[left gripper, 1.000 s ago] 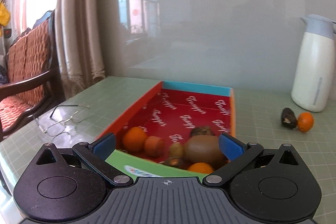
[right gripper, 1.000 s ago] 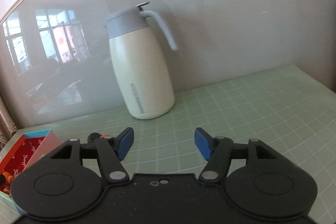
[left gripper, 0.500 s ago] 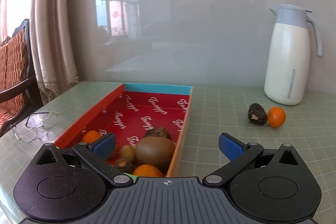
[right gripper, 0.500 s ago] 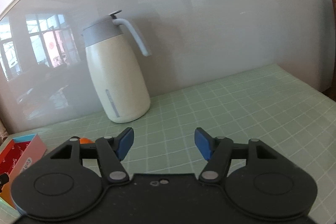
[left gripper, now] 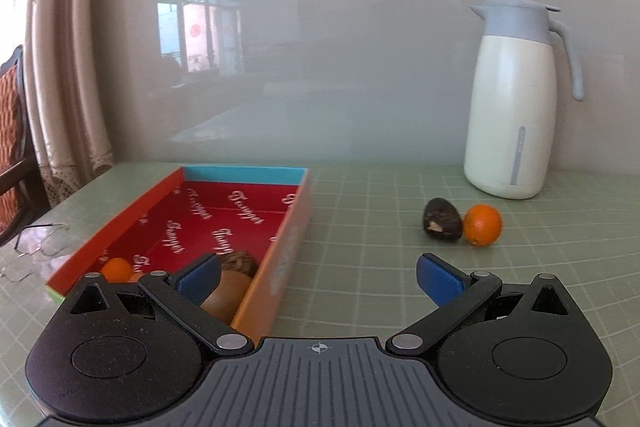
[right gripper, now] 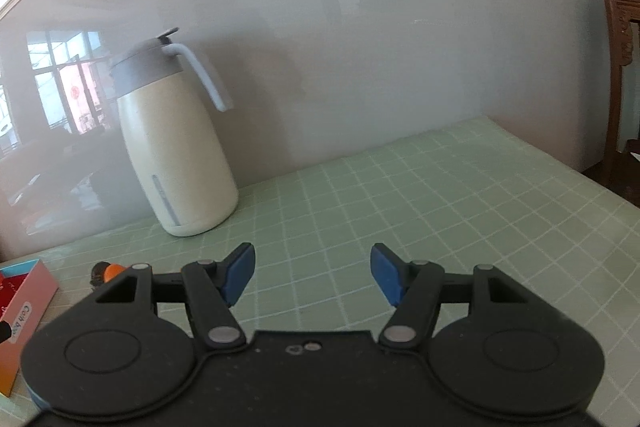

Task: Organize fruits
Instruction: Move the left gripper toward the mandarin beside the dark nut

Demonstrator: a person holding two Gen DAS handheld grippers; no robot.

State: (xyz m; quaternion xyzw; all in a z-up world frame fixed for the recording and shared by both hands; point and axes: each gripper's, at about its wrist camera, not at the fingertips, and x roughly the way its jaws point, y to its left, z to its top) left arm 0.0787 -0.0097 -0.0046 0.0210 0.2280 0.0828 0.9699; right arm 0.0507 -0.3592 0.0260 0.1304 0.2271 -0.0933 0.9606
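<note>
Two fruits lie loose on a green gridded tabletop (left gripper: 360, 227) while several more sit in a shallow box, seen from cameras mounted on a pair of handheld grippers.

At far left in the left wrist view, a pair of wire-rimmed glasses (left gripper: 38, 247) rests on the table near a curtain (left gripper: 68, 67). Beside them stands the box (left gripper: 294, 227), its outer wall orange, its far end blue and its red floor printed with white script. At its near end lie a small orange fruit (left gripper: 117, 269), a rough brown fruit (left gripper: 240, 262) and a larger smooth brown one (left gripper: 224, 297), all partly hidden behind the gripper's left finger.

Both blue pads of the left gripper (left gripper: 318, 277) stand wide apart with nothing between them; one hangs over the box, the other over bare table.

Farther right, well apart from the box, a dark, wrinkled oval fruit (left gripper: 442, 225) with a pale spot at one end lies touching a bright, round orange (left gripper: 483, 225). Behind them, against the pale wall, a cream jug (left gripper: 514, 115) with a grey lid and handle stands upright.

From the right wrist view, the box's corner (right gripper: 32, 293) shows at left, and the dark fruit (right gripper: 97, 273) and the orange (right gripper: 113, 269) peek above the gripper's body. The jug (right gripper: 176, 155) rises behind them. Released and empty, the right gripper (right gripper: 312, 277) holds its pads apart above bare table.
</note>
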